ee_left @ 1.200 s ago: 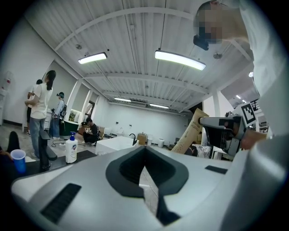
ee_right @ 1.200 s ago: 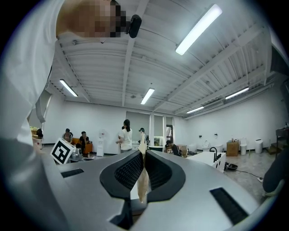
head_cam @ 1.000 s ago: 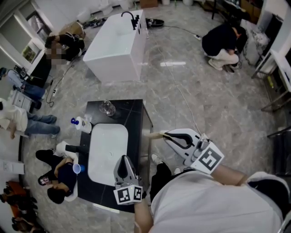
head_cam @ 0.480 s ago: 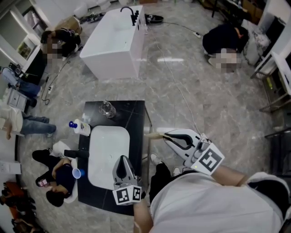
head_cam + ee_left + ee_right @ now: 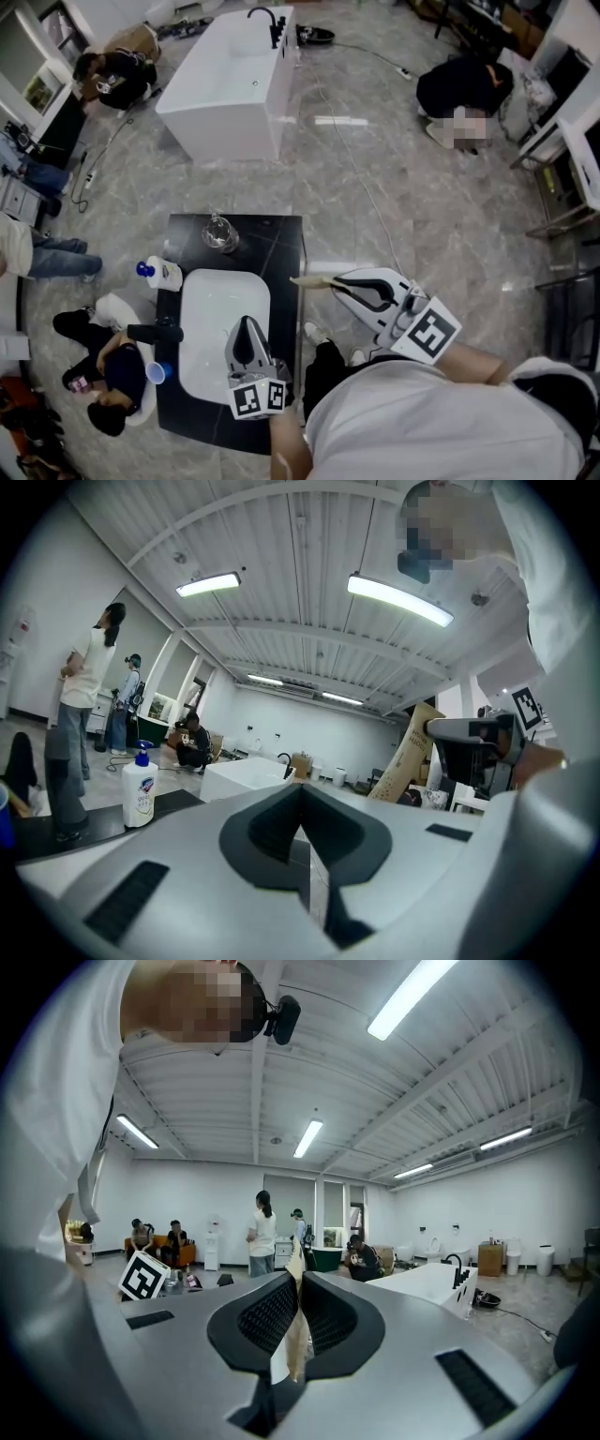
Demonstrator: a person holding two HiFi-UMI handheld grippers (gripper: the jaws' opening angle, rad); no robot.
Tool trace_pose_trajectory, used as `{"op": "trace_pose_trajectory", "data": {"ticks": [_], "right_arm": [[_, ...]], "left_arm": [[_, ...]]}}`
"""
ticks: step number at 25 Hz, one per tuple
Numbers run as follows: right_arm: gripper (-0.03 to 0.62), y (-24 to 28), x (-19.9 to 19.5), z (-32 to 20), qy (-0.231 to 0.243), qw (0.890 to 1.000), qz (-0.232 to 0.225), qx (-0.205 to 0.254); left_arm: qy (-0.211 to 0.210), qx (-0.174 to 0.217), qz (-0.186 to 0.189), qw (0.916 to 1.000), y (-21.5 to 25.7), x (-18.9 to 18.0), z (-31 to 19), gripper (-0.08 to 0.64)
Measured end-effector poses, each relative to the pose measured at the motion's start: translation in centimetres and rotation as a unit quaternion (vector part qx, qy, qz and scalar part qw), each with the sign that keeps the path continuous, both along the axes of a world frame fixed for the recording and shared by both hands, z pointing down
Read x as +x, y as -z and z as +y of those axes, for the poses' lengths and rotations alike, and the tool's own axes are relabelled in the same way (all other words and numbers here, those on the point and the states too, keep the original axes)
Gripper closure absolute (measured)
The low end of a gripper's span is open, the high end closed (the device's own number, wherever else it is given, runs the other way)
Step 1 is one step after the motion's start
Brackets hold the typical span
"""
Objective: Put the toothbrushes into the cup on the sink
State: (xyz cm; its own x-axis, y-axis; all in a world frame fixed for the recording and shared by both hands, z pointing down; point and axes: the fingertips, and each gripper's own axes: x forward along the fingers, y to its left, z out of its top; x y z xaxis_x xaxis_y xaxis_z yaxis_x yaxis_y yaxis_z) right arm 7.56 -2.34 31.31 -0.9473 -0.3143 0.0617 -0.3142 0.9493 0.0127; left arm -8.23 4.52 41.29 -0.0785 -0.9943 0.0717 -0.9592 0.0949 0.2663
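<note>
At the far left a seated person point(image 5: 103, 375) crouches on the floor just beside the black counter point(image 5: 281, 253); a blue cup point(image 5: 157, 373) shows at the counter's left edge, with a white soap bottle point(image 5: 161, 274) further back on that side and a black faucet point(image 5: 155, 332) reaching toward the white basin point(image 5: 223, 309); the glass cup point(image 5: 220, 232) stands at the counter's far end, beyond the basin; a white bathtub point(image 5: 230, 80) sits on the floor past it, and another person point(image 5: 464, 89) crouches at the upper right.

The left hand-held gripper point(image 5: 246, 323) hangs over the basin's near end with its jaws closed together on nothing; the right hand-held gripper point(image 5: 336, 278) is off the counter's right side, over the floor, its jaws clamped on a pale toothbrush point(image 5: 314, 279) whose tip points toward the counter edge, well apart from the glass cup.

Compared with a second ago, counter and bathtub lie a little further left in the head view; both hand-held grippers keep the same pose and grip.
</note>
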Motion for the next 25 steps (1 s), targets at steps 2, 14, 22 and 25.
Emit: {"op": "trace_pose_trajectory", "data": {"ticks": [2,14,22,25], "right_arm": [[0.551,0.0,-0.9,-0.6,0.001,1.0,0.004,0.0],[0.551,-0.7,-6.2,-3.2,0.008,0.999,0.029,-0.011],[0.551,-1.6,-9.0,-4.2,0.02,0.998,0.055,-0.012],[0.551,-1.6,-9.6,-4.5,0.027,0.998,0.057,-0.012]], "left_arm": [[0.0,0.002,0.002,1.0,-0.1,-0.9,-1.0,0.557],[-0.01,-0.012,0.03,0.9994,-2.5,-5.1,-4.6,0.557],[-0.011,-0.009,0.06,0.9981,-4.4,-6.5,-6.2,0.557],[-0.005,-0.009,0.062,0.998,-4.4,-6.9,-6.2,0.557]]}}
